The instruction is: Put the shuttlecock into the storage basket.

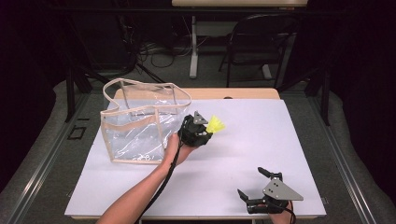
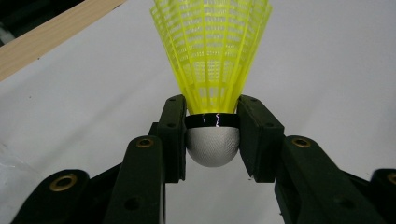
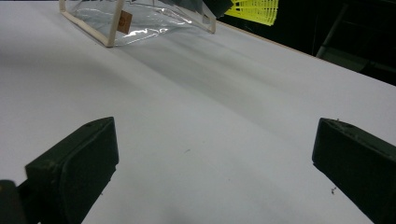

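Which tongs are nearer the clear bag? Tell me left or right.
Left. The left tongs, shut on the shuttlecock, are just beside the bag at its right side. The right tongs are open, far off near the table's front edge.

High view overhead, facing forward; gripper views low, close; all 3 share shuttlecock (image 1: 216,124).

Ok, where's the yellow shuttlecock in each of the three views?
High view: shuttlecock just left of centre, in the left gripper.
Left gripper view: top centre, its white cork clamped between the jaws.
Right gripper view: its skirt at the top edge, right of centre.
Shared landmark: the clear bag beside it.
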`<move>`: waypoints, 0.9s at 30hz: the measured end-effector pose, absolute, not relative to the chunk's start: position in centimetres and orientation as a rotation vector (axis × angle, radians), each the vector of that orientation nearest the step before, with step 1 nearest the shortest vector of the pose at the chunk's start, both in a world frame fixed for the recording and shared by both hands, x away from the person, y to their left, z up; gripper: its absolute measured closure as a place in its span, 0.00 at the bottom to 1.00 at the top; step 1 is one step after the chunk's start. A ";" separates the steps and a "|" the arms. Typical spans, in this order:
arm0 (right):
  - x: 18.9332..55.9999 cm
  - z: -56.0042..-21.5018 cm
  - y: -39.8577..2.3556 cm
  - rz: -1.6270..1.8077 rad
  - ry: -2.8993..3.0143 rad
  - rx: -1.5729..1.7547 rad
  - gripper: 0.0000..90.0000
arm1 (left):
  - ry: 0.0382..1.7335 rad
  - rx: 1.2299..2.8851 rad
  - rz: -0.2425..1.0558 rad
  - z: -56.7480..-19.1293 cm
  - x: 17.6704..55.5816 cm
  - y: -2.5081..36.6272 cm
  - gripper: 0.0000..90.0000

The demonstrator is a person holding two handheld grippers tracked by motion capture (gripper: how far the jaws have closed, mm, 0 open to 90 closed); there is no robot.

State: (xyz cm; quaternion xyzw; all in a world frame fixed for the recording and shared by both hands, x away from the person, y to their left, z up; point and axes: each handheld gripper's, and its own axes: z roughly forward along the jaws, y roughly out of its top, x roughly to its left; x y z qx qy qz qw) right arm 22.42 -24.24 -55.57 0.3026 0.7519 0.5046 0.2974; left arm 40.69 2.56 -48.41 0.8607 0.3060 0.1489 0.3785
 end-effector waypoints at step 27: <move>22.5 -55.7 -24.3 1.337 2.006 0.811 0.00 | 0.724 2.157 0.396 -42.6 42.1 2.9 0.72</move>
